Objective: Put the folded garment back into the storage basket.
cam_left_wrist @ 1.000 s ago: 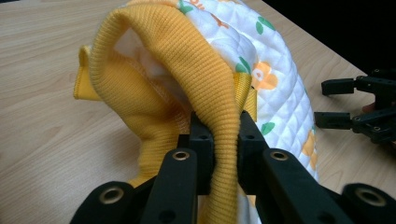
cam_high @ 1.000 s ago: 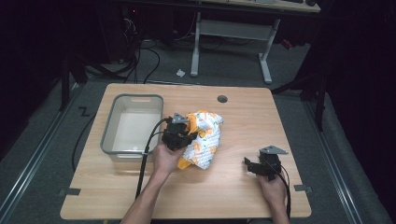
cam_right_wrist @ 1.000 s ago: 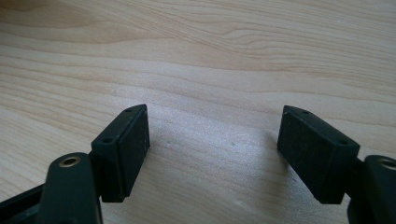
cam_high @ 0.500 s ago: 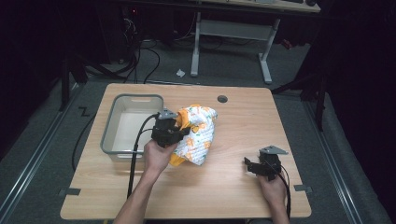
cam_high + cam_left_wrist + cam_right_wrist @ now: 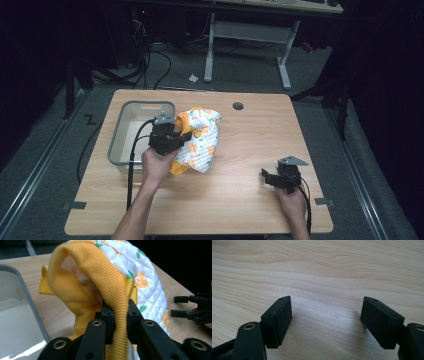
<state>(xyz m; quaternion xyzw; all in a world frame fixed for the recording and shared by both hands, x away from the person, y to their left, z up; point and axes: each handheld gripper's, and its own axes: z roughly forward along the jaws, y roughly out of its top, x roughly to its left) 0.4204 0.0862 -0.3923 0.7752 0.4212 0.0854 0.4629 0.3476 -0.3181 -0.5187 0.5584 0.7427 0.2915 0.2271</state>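
The left gripper sits left of centre in the high view, its jaws pinched tight on the yellow ribbed cuff of a quilted garment; in the left gripper view the cuff folds over and runs down between the two black pads, filling the middle of the frame. The garment, white with orange flowers and green leaves, hangs bunched from the grip at the centre-left of the high view, its lower edge down by the wooden table and its left side just beside the grey bin; the bin's rim curves down the left edge of the left gripper view, its pale floor below. The left hand wraps the gripper from below, a black cable trailing back toward the bottom of the frame. The right gripper rests at the lower right of the high view, well apart from the garment, in the right hand; its jaws stand wide over bare wood in the right gripper view. A dark round hole marks the table's upper middle; beyond it, a desk frame and loose cables lie on the dim floor.
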